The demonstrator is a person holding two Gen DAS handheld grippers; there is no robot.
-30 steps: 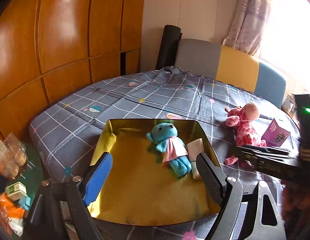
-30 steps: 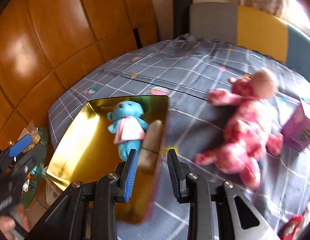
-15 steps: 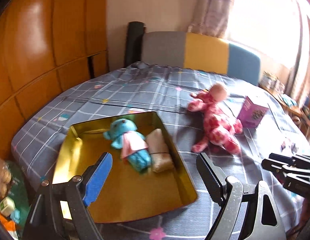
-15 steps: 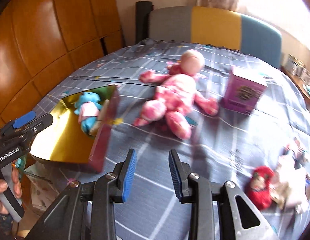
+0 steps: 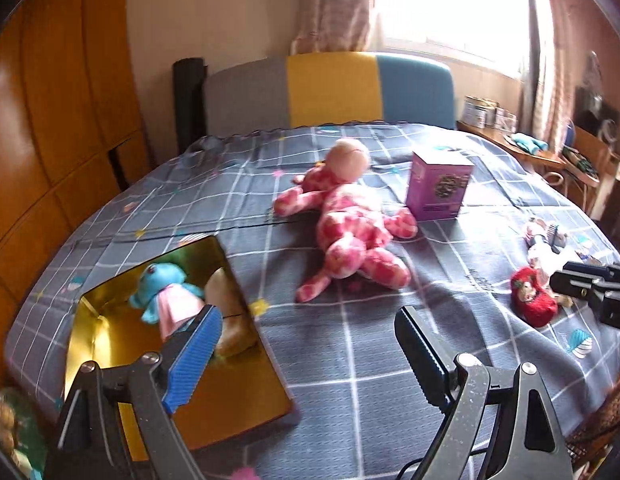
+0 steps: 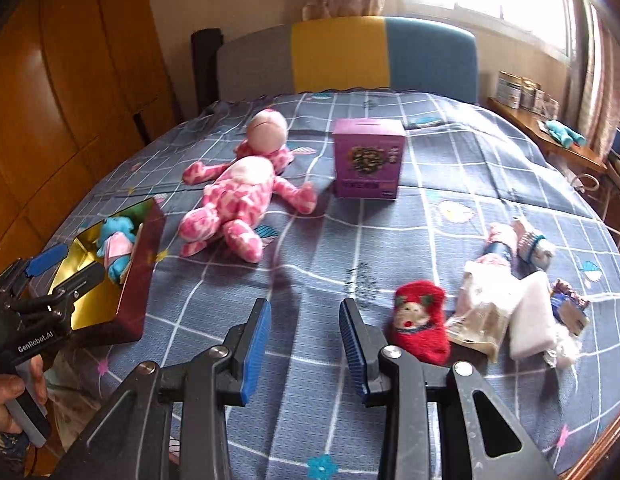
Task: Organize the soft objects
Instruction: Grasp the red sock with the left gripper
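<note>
A gold-lined box [image 5: 110, 364] [image 6: 140, 272] sits at the bed's near left with a blue teddy [image 5: 166, 292] [image 6: 116, 246] and a beige roll [image 5: 230, 320] inside. A pink spotted plush [image 5: 349, 224] [image 6: 238, 196] lies mid-bed. A red sock doll [image 5: 533, 296] [image 6: 419, 326] lies at the right beside a pile of small soft items [image 6: 521, 300]. My left gripper [image 5: 306, 356] is open and empty over the box's right edge; it shows in the right wrist view [image 6: 66, 268]. My right gripper [image 6: 306, 344] is open and empty, just left of the red sock doll; it shows in the left wrist view [image 5: 589, 284].
A purple carton [image 5: 439, 190] [image 6: 367, 158] stands behind the plush. A grey, yellow and blue headboard [image 6: 345, 56] is at the far end. A wooden wardrobe [image 5: 50, 120] is on the left, a cluttered side table [image 5: 549, 152] on the right.
Both grippers swung right across the bed, away from the box. The right gripper now sits near the red sock doll and has opened a little wider. The left stays open.
</note>
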